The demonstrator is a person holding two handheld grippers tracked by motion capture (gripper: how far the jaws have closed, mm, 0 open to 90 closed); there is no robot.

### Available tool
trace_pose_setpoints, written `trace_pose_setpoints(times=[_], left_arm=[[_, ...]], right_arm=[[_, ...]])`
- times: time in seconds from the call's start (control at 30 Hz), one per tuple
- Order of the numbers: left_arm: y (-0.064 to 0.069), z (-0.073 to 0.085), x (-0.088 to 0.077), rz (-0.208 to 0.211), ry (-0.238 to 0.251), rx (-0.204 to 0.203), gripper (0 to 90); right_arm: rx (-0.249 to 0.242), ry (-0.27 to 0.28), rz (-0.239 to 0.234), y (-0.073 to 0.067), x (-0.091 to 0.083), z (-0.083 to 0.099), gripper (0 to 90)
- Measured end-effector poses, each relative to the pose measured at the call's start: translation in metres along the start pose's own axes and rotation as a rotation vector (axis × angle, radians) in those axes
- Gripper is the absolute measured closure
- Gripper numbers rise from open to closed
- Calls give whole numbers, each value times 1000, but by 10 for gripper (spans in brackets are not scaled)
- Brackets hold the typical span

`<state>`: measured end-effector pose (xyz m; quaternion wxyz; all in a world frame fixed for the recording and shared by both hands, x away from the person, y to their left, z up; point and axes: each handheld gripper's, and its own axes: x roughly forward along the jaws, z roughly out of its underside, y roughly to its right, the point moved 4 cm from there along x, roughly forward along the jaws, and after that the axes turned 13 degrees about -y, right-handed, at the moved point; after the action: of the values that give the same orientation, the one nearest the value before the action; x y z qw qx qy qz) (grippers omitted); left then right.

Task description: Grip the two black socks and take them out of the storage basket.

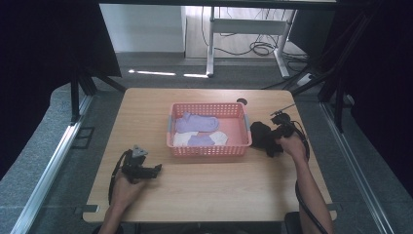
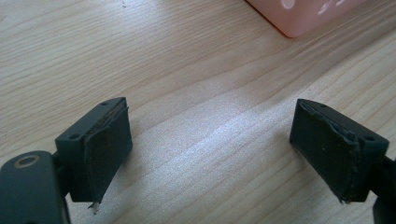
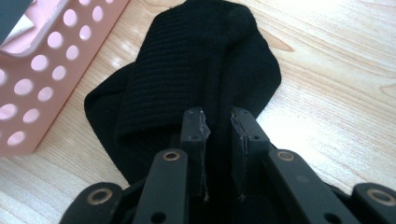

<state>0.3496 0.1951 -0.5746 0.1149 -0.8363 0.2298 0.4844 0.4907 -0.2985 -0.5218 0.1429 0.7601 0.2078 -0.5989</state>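
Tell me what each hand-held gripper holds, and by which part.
Right hand-held gripper pinches a fold of the black sock; which part cannot be told. Left hand-held gripper is open, empty.

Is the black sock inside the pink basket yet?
No. The black sock lies on the table beside the pink basket, pinched in the right claw.

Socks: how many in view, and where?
5, possibly more underneath. Four lie in the pink basket: purple sock at the back, white sock, second purple sock and second white sock in front. Black sock lies right of the basket, between the right gripper's jaws.
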Motion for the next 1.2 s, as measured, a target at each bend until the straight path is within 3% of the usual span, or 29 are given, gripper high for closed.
trace_pose_setpoints(times=[0.57,1.2], left_arm=[[0,0,0,0,0,-1,124],[0,0,0,-1,-2,-1,125]], right_arm=[[-9,29,15,-3,-14,-1,437],[-72,56,6,-23,-44,1,343]])
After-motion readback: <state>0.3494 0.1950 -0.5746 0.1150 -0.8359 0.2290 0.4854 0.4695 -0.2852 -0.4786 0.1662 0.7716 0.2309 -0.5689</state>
